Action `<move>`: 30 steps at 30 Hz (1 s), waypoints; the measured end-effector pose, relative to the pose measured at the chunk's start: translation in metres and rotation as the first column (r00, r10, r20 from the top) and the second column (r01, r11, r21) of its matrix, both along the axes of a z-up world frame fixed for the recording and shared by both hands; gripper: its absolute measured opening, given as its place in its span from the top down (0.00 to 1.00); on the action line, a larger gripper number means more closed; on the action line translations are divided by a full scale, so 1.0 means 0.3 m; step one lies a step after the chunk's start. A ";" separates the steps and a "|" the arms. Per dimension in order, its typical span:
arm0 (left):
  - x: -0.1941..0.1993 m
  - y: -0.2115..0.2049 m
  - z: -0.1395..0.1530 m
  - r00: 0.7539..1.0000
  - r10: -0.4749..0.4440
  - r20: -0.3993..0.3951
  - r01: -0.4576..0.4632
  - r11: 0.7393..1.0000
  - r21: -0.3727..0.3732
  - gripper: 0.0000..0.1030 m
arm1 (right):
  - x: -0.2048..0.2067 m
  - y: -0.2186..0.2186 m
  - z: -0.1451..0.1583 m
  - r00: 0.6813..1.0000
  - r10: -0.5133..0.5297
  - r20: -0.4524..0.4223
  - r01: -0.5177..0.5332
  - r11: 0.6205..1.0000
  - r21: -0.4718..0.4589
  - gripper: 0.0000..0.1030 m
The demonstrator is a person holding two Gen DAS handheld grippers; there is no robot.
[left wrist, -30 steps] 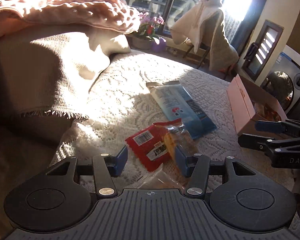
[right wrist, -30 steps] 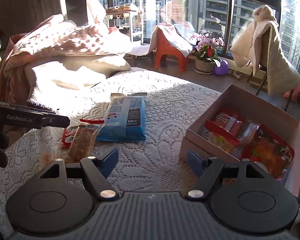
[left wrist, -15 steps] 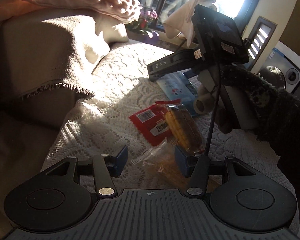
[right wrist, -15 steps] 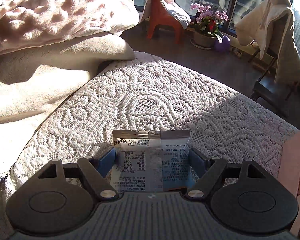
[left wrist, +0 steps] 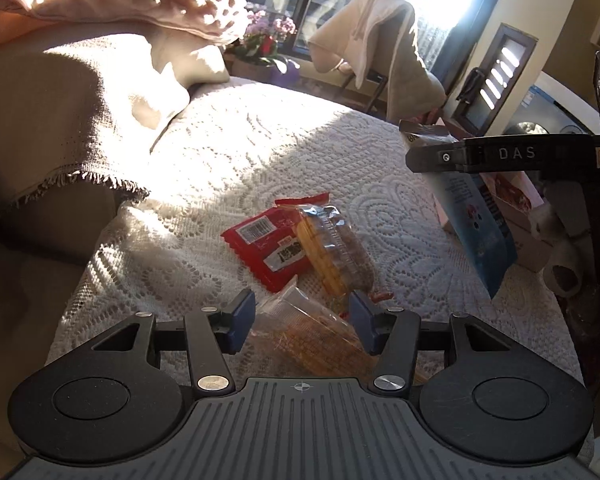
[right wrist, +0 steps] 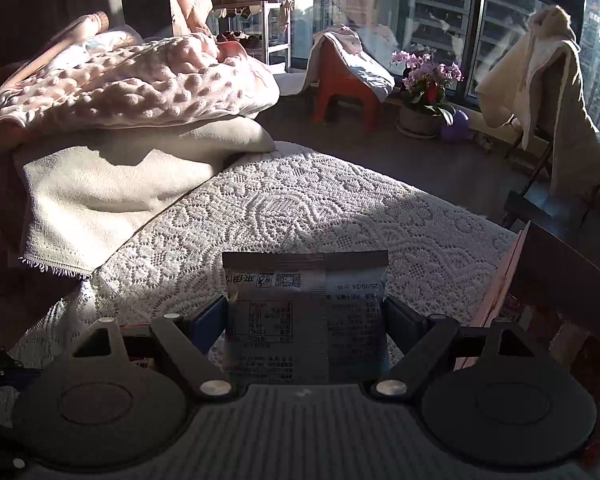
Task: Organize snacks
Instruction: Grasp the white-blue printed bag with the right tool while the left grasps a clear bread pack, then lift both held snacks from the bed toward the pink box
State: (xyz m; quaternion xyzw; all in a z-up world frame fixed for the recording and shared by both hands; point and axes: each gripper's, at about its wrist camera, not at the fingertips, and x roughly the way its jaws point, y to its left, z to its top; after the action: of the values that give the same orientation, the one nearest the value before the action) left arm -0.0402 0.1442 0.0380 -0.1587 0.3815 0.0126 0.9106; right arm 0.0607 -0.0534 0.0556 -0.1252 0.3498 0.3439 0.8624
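The big change: the blue pack, lying flat on the lace cover a second ago, now hangs clear of it, pinched across its width by the right gripper, whose jaws have just been widening and easing back around it and stand wide because the pack is wide. It sits close by the pink box, so I'd say one snack is on its way in and the pile is shrinking.

The left gripper has hardly stirred. Its jaws stand fairly wide with the clear pack lying between them, and I see no pad pressing on it.

Counted, largest down: one lace cover, one box, two grippers, one blue pack held aloft, then three snacks left on the cover: one red pack, one cracker pack lying partly over it, one clear pack nearest
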 end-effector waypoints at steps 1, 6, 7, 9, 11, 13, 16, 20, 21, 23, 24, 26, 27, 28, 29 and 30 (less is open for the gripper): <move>0.003 -0.010 0.002 1.000 -0.005 -0.001 0.005 1.000 0.004 0.45 | -0.025 -0.053 0.011 1.000 0.000 -0.015 0.000 1.000 0.021 0.18; 0.015 -0.064 0.020 1.000 -0.026 -0.004 0.026 0.999 0.035 0.45 | -0.144 -0.246 -0.027 0.998 -0.030 -0.046 0.031 0.999 0.025 0.18; 0.016 -0.075 0.024 0.999 -0.032 -0.004 0.032 0.999 0.040 0.45 | -0.164 -0.291 -0.047 0.997 -0.064 -0.046 0.065 0.998 0.019 0.18; 0.017 -0.097 0.030 0.999 -0.046 -0.008 0.046 0.998 0.048 0.45 | -0.185 -0.359 -0.091 0.990 -0.137 -0.040 0.137 0.991 0.001 0.17; 0.015 -0.118 0.037 0.998 -0.062 -0.019 0.063 0.996 0.056 0.45 | -0.187 -0.411 -0.144 0.979 -0.194 -0.055 0.194 0.981 -0.015 0.17; 0.006 -0.139 0.047 0.996 -0.085 -0.032 0.087 0.995 0.057 0.45 | -0.184 -0.446 -0.198 0.965 -0.252 -0.076 0.250 0.967 -0.044 0.17; -0.004 -0.164 0.063 0.992 -0.122 -0.043 0.122 0.992 0.006 0.46 | -0.190 -0.473 -0.261 0.949 -0.297 -0.102 0.295 0.955 -0.040 0.16; 0.027 -0.208 0.058 0.991 -0.120 -0.056 0.121 0.992 0.019 0.46 | -0.226 -0.464 -0.285 0.950 -0.310 -0.042 0.310 0.951 -0.014 0.13; 0.042 -0.210 0.052 0.993 -0.103 -0.058 0.105 0.994 0.030 0.46 | -0.234 -0.454 -0.291 0.951 -0.309 -0.022 0.308 0.951 -0.021 0.12; 0.075 -0.202 0.041 0.997 -0.046 -0.058 0.050 0.997 0.061 0.46 | -0.251 -0.444 -0.301 0.949 -0.317 0.007 0.317 0.948 -0.015 0.10; 0.092 -0.193 0.038 0.998 -0.015 -0.056 0.019 0.997 0.074 0.46 | -0.254 -0.445 -0.303 0.947 -0.321 0.009 0.321 0.947 -0.009 0.10; 0.134 -0.169 0.030 0.998 0.040 -0.055 -0.035 0.995 0.096 0.46 | -0.255 -0.451 -0.306 0.947 -0.321 0.007 0.321 0.947 0.002 0.09; 0.155 -0.161 0.025 0.997 0.056 -0.061 -0.049 0.993 0.106 0.47 | -0.255 -0.455 -0.307 0.947 -0.321 0.006 0.321 0.947 0.007 0.08; 0.177 -0.156 0.017 0.995 0.067 -0.070 -0.058 0.991 0.120 0.47 | -0.256 -0.456 -0.309 0.947 -0.320 0.007 0.320 0.947 0.012 0.08; 0.191 -0.155 0.010 0.994 0.075 -0.076 -0.064 0.989 0.132 0.47 | -0.257 -0.458 -0.311 0.948 -0.318 0.009 0.318 0.948 0.015 0.08; 0.210 -0.152 -0.001 0.993 0.081 -0.086 -0.068 0.987 0.143 0.47 | -0.258 -0.458 -0.311 0.948 -0.317 0.010 0.317 0.948 0.017 0.08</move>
State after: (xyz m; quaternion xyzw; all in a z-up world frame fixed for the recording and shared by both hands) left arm 0.0229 0.0985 0.0378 -0.1078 0.4146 0.0806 0.9000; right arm -0.0166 -0.1909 -0.0378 -0.0628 0.3573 0.2029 0.9095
